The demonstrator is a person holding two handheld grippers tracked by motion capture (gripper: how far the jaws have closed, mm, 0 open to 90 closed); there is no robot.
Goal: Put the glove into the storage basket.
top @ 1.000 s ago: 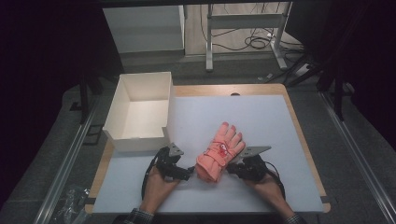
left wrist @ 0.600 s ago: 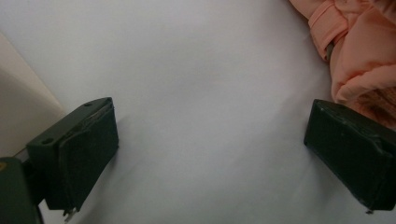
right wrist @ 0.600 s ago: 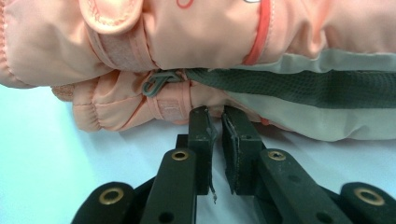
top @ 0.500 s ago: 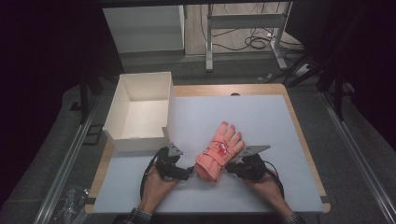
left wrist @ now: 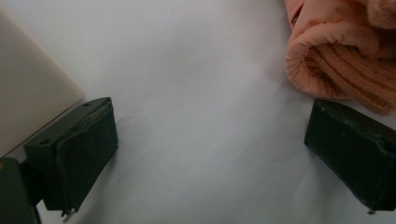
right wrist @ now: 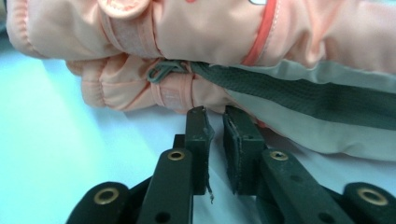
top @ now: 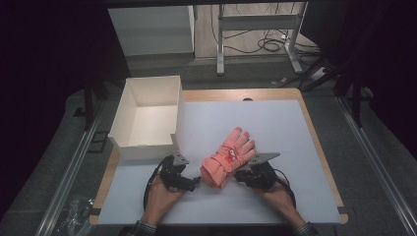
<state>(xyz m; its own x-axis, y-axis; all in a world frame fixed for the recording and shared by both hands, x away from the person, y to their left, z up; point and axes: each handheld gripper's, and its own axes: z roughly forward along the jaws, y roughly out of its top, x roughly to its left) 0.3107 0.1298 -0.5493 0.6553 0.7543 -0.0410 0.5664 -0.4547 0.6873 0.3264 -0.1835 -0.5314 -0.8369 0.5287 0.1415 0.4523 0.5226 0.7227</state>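
Left gripper [left wrist: 210,154] jaws wide apart, empty, on tabletop [top: 275,123]; knit cuff of peach ski gloves [top: 228,156] beside right jaw. Right gripper [right wrist: 215,116] jaws just opening, narrow gap, empty, tips nearly against gloves.

Room around the gloves

I'm seeing bare table [top: 275,123] lying right and beyond; the box [top: 147,115] is blocking the left.

gloves [top: 227,157]: salmon pink, grey palm panel, darker grey mesh strip, ribbed pink knit cuff. box [top: 147,118]: cream white. table cover [top: 275,128]: white, wood edge. gripper jaws: black.
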